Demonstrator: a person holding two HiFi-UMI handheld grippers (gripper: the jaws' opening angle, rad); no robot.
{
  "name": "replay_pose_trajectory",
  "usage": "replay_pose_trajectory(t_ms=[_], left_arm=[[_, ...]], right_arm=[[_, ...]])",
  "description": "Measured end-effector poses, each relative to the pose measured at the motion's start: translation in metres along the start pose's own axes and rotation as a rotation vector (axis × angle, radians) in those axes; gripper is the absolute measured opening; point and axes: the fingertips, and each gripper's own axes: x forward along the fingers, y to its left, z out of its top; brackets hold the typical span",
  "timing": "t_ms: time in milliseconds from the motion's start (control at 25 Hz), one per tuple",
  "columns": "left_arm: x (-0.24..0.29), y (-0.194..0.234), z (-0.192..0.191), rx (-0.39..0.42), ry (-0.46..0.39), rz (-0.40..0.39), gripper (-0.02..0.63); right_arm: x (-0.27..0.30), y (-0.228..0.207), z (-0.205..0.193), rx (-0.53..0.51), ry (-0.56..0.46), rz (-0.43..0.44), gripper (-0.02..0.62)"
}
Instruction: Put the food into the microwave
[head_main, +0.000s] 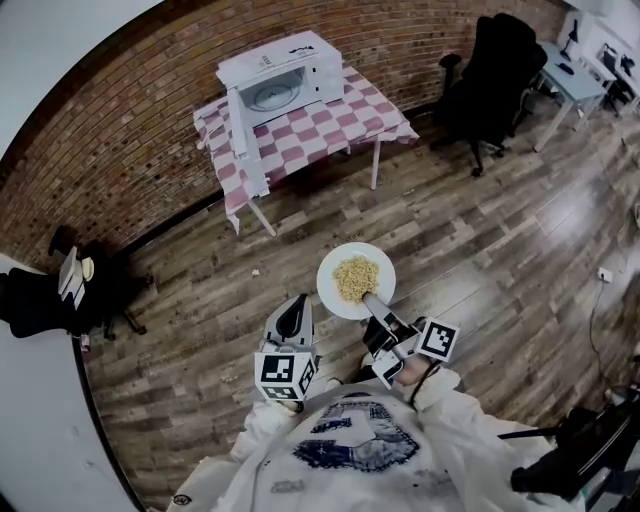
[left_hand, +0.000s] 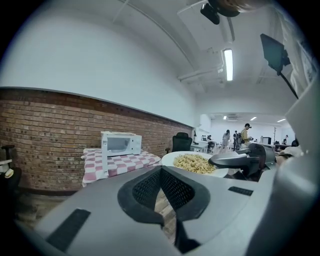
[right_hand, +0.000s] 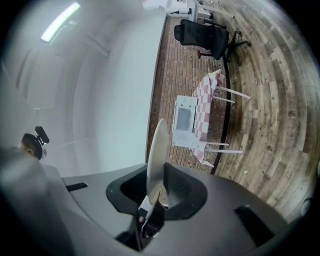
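Presently, one holding and one destination. Item: round white plate (head_main: 333, 292) heaped with pale noodles (head_main: 355, 277), carried level over the wooden floor (head_main: 480, 260), just in front of the person. Holder: right claw (head_main: 372, 301), closed partway on the plate's near rim, so the dish reaches forward from the jaws. Spare: left claw (head_main: 296, 305), just beside the plate on its left, jaws drawn together at the tips with nothing between them. Destination: white microwave (head_main: 280, 72) on a worktop (head_main: 335, 128) draped in a red-and-white chequered cloth, against the brick wall (head_main: 120, 140). It lies straight ahead of both claws and well apart from them. Its door (head_main: 239, 120) hangs open and the cavity faces the person, so I judge the plate goes in rim-last, carried by the right hand. Writing: no brand legible on the microwave; the print on the sweatshirt is too blurred to read.
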Motion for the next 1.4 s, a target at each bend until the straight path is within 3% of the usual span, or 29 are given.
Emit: replay_pose_trajectory(t_ms=[400, 880, 1400], left_arm=[[0.059, -0.031, 0.010, 0.007, -0.002, 0.041, 0.008], [0.111, -0.051, 0.021, 0.026, 0.005, 0.012, 0.008], [0.189, -0.015, 0.036, 0.020, 0.001, -0.053, 0.008]], right_arm=[[-0.004, -0.015, 0.062, 0.007, 0.052, 0.016, 0.075], [-0.003, -0.027, 0.112, 0.019, 0.026, 0.018, 0.075], [0.053, -0.046, 0.158, -0.008, -0.005, -0.021, 0.075]])
